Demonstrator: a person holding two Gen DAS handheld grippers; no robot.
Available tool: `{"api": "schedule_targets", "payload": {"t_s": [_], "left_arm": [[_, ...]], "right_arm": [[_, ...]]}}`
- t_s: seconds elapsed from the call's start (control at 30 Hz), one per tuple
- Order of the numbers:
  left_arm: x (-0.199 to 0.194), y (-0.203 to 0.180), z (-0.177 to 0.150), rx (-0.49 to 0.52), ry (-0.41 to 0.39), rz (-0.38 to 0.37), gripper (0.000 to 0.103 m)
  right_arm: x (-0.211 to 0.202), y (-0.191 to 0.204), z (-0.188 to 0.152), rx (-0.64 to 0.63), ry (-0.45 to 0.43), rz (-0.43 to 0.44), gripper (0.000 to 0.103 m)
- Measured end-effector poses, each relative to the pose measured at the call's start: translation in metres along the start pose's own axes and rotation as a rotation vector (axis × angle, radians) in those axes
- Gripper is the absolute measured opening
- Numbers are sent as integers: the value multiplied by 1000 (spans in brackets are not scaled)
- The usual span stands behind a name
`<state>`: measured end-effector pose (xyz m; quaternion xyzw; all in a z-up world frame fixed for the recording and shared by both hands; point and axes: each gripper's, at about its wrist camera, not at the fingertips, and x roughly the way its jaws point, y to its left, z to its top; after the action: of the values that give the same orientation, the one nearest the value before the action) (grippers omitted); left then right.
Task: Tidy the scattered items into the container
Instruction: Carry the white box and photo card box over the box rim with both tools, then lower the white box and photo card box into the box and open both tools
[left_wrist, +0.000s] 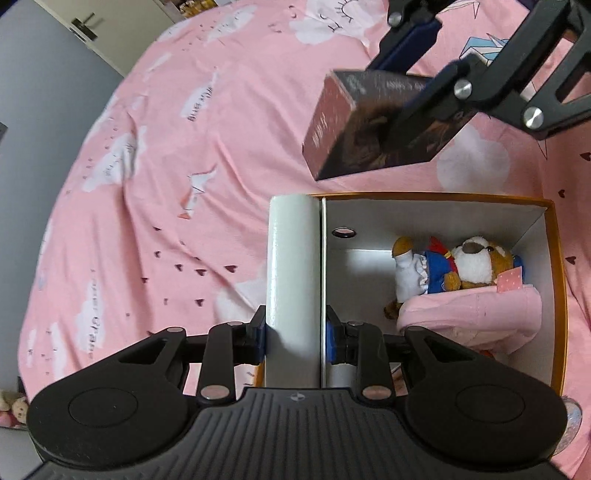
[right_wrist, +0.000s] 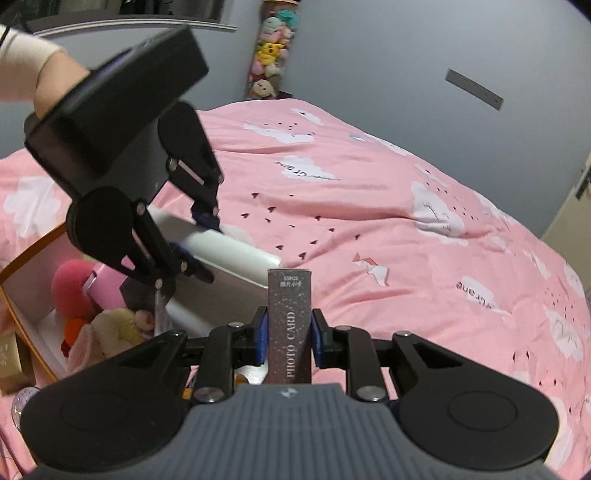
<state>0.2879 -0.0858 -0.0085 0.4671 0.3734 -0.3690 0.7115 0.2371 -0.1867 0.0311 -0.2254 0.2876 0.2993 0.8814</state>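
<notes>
- Left wrist view, at 9 o'clock: a pink bedspread printed with white clouds and small dark hearts (left_wrist: 155, 206) covers the bed and fills most of the picture.
- At 6 o'clock the left gripper (left_wrist: 295, 338) is clamped on a white upright cylinder (left_wrist: 293, 266), its blue pads pressing on both sides of the lower part. The cylinder stands over the left wall of the container.
- At 4 o'clock sits the container, an orange-rimmed cardboard box with white inside walls (left_wrist: 436, 212), resting on the bed. Inside it lie a brown-and-white plush dog in a blue and red outfit (left_wrist: 465, 267) and, just below the dog, a folded pink cloth bundle (left_wrist: 476, 317).
- At 1 o'clock the right gripper (left_wrist: 424, 92) holds a dark flat rectangular card box (left_wrist: 354, 136) tilted in the air above the bed, just past the far rim of the container.
- Right wrist view, at 10 o'clock: a hand in a cream sleeve (right_wrist: 55, 81) carries the left gripper (right_wrist: 199, 240), which grips the white cylinder (right_wrist: 240, 251) over the container (right_wrist: 22, 266).
- At 8 o'clock, inside the container, a round pink plush ball (right_wrist: 72, 284) and a cream plush toy (right_wrist: 110, 325) are packed together; a gold box (right_wrist: 11, 354) stands just outside the rim.
- At 6 o'clock the right gripper (right_wrist: 288, 332) is closed on the dark card box (right_wrist: 290, 325), lettered "PHOTO CARD", standing upright between the blue pads.
- At 3 o'clock the pink bedspread (right_wrist: 424, 240) stretches away to a grey wall.
</notes>
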Motion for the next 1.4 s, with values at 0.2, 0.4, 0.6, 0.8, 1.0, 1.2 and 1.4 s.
{"api": "schedule_targets", "payload": {"t_s": [0.2,0.4,0.6,0.8,1.0,1.2,1.4], "left_arm": [[17,-5,5,30,-7,-46,33],[37,-8,3,61,19,-84,33],[58,-9,0,62,62,-121,33],[63,-14,-1,82,56,-116,36],[55,-16,-3,93,45,-72,36],[25,-8,-10,28,-8,-19,36],[-13,0,-28,-132,-48,87,36]], "right_arm": [[5,1,-4,-3,23,0,25],[15,3,-7,3,44,9,25],[20,7,-8,-6,49,19,25],[20,11,-7,-18,51,16,25],[19,13,-7,-23,54,14,25],[13,20,-5,-74,22,26,25],[13,37,4,-207,-20,75,25]]}}
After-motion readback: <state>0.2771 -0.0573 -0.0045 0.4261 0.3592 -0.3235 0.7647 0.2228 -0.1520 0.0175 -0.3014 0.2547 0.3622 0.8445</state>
